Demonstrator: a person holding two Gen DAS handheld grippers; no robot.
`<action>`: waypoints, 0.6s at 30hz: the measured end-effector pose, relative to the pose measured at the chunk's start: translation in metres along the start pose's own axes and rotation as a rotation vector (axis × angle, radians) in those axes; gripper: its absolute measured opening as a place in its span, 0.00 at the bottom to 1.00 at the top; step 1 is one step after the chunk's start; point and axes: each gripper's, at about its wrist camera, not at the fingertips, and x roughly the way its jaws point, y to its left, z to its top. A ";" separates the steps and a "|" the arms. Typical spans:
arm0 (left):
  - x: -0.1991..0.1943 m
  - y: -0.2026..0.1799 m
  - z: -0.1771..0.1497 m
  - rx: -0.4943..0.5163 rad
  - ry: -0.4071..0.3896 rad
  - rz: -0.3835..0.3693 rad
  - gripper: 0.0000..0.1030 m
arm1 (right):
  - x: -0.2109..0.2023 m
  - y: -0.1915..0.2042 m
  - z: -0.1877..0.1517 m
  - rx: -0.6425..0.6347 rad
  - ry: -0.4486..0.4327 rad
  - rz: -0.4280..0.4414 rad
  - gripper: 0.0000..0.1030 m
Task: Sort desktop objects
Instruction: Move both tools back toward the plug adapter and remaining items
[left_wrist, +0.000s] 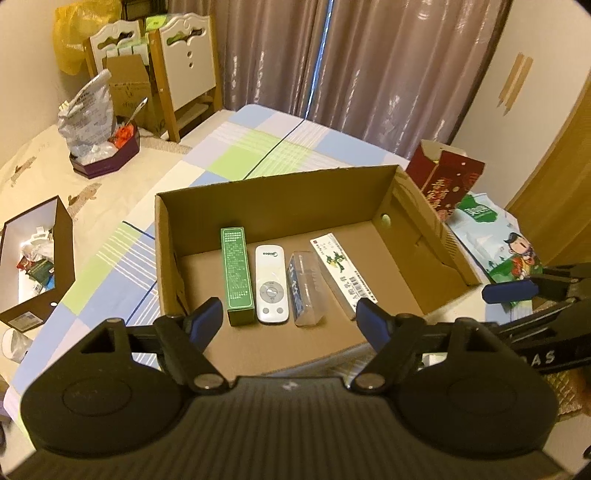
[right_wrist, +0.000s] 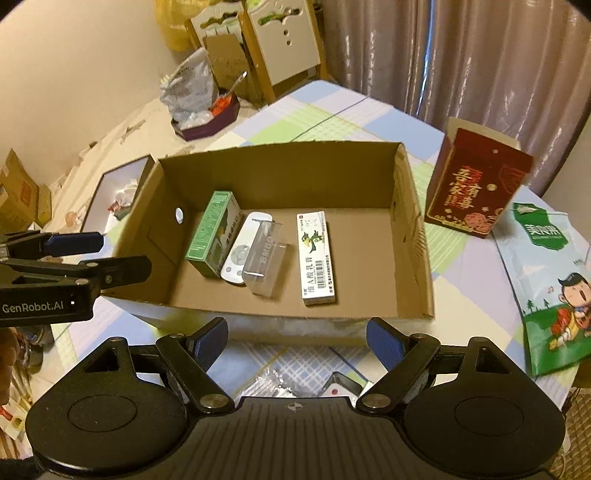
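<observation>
Checked cloth in blue, green and white covers the table (right_wrist: 332, 110), with grey curtains behind its far edge. At the table's middle stands an open corrugated cardboard box (left_wrist: 280, 192), matt brown, with a round hole in each end wall. On its floor four slim oblong items lie side by side, starting near the left wall: a green carton (left_wrist: 238, 275), a glossy white remote control (left_wrist: 271, 284), a clear plastic case (left_wrist: 306, 290) and a white printed carton (left_wrist: 341, 271); the right half of the floor is bare. Sorting therefore appears well advanced. Judged still unsorted are a red gift box (right_wrist: 476, 184) upright near the table's right edge, a glossy green snack bag (right_wrist: 550, 284) lying flat beside it, and small items, too hidden to name, at the near edge. Left gripper (left_wrist: 290, 314) and right gripper (right_wrist: 297, 338) both stand wide, blue pads holding nothing.
</observation>
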 end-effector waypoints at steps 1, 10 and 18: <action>-0.004 -0.001 -0.003 0.007 -0.007 -0.001 0.75 | -0.006 -0.001 -0.003 0.005 -0.011 0.002 0.82; -0.026 -0.006 -0.043 0.086 -0.003 -0.025 0.78 | -0.051 -0.023 -0.051 0.066 -0.074 -0.009 0.82; -0.020 -0.018 -0.083 0.165 0.054 -0.069 0.78 | -0.068 -0.057 -0.110 0.193 -0.073 -0.045 0.82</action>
